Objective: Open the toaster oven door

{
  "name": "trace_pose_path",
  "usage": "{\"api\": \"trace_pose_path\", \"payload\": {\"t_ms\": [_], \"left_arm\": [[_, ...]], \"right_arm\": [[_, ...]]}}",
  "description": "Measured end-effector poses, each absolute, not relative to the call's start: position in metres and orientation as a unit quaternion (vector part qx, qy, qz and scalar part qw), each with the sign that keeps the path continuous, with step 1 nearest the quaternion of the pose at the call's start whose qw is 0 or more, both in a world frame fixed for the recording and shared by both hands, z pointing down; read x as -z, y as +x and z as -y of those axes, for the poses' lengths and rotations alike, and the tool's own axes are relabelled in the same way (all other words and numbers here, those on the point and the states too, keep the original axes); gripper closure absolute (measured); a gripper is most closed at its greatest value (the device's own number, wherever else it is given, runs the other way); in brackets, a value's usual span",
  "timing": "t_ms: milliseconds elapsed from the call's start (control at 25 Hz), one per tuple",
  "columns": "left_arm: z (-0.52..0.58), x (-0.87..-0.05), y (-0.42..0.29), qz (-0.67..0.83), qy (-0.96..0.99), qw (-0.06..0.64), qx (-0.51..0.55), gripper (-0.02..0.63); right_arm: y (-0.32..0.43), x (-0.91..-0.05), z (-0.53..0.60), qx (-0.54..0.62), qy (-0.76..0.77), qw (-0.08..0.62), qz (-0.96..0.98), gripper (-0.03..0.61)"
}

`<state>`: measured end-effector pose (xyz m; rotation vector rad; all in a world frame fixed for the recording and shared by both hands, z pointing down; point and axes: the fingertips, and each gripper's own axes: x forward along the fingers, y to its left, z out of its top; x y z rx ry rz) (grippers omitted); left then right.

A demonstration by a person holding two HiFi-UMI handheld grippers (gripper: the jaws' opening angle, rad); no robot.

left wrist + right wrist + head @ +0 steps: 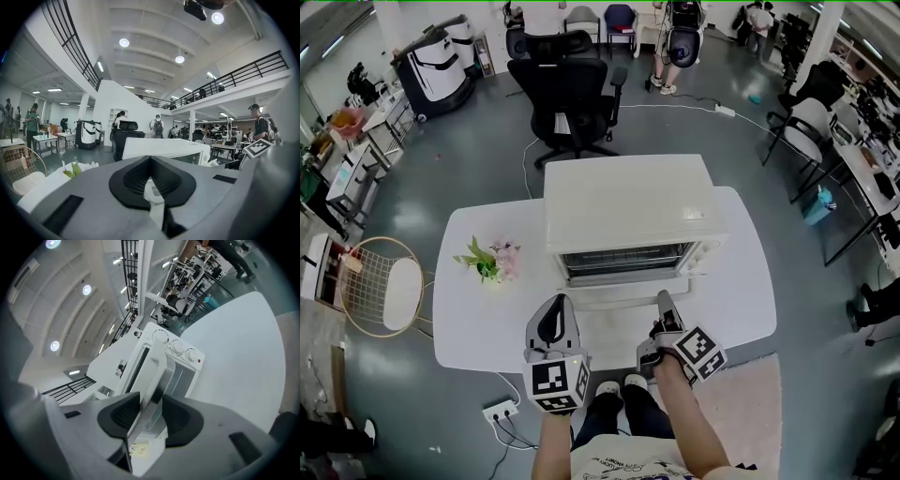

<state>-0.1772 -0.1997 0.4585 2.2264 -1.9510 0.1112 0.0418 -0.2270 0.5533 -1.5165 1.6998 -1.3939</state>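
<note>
A white toaster oven [628,206] stands on the white table [741,281]. Its door [609,292] is tilted down and outward, and the wire rack [623,258] inside shows. My right gripper [664,305] is at the door's front edge on the right. In the right gripper view the door handle [157,371] runs between the two dark pads, and my right gripper [152,411] is shut on it, with the knobs [178,347] beyond. My left gripper [555,314] hovers over the table left of the door, its jaws [152,180] together and holding nothing.
A small bunch of flowers [492,261] lies on the table left of the oven. A black office chair [572,94] stands behind the table. A round wire chair [384,286] is on the left, and a power strip [502,411] lies on the floor.
</note>
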Motion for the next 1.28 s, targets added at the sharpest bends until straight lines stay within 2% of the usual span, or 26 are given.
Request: {"api": "trace_pose_path", "payload": {"t_ms": [1280], "left_arm": [[0.179, -0.474, -0.183, 0.626, 0.772, 0.1, -0.036, 0.612]], "right_arm": [[0.05, -0.61, 0.162, 0.51, -0.598, 0.191, -0.587, 0.456]]}}
